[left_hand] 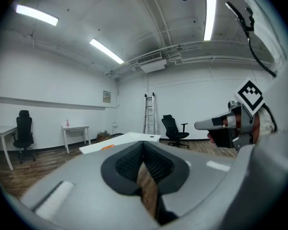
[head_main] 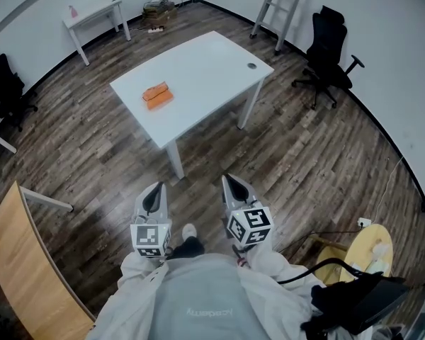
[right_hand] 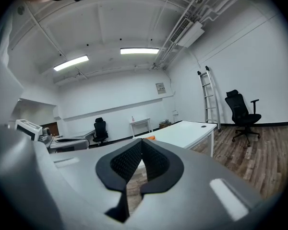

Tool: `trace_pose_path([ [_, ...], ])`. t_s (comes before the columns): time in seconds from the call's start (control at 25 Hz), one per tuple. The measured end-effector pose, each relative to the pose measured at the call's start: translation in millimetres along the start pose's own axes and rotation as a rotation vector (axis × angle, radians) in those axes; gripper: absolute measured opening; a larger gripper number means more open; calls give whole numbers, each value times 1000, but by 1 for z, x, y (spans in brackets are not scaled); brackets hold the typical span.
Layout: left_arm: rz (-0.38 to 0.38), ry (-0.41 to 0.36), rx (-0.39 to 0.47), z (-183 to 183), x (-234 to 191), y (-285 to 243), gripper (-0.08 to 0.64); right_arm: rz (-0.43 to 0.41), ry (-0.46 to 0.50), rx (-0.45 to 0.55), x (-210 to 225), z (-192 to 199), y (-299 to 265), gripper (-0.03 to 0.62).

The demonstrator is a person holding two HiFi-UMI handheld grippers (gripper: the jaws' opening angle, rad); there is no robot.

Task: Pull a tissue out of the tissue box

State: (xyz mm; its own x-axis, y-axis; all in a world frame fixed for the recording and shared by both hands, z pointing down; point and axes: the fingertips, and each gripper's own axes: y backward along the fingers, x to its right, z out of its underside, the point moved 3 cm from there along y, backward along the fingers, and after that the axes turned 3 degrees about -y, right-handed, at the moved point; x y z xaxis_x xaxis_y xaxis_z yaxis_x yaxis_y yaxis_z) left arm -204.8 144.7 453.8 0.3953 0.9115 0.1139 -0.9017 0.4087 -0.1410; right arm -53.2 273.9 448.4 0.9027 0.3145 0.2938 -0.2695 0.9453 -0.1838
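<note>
Left gripper point(head_main: 154, 190), grey, two-jaw: jaws clenched together, nothing between them. Right gripper point(head_main: 231, 183), grey, two-jaw: likewise closed and empty. Both are held side by side, low over the dark wood-plank floor point(head_main: 304, 154). Orange rectangular tissue box point(head_main: 157, 95): lies on the white rectangular table point(head_main: 212, 62) ahead, well apart from both grippers.

Tissue box point(head_main: 158, 94) details too small

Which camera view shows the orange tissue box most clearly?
The head view: it shows the whole box from above, lying on the white table. The left gripper view shows the box only as a far orange sliver; in the right gripper view the box looks the same.
</note>
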Motion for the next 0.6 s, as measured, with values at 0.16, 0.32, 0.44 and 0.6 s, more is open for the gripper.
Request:
trace_pose_path([
  [0.16, 3, 11, -2, 1, -16, -17, 0, 1, 4, -15, -1, -4, -21, 2],
  [0.32, 12, 12, -4, 0, -33, -34, 0, 8, 1, -24, 0, -7, -44, 2],
  [0.44, 19, 11, -2, 0, -48, -47, 0, 14, 1, -17, -2, -11, -62, 2],
  [0.6, 43, 2, 4, -4, -63, -67, 0, 36, -2, -11, 1, -16, -82, 2],
])
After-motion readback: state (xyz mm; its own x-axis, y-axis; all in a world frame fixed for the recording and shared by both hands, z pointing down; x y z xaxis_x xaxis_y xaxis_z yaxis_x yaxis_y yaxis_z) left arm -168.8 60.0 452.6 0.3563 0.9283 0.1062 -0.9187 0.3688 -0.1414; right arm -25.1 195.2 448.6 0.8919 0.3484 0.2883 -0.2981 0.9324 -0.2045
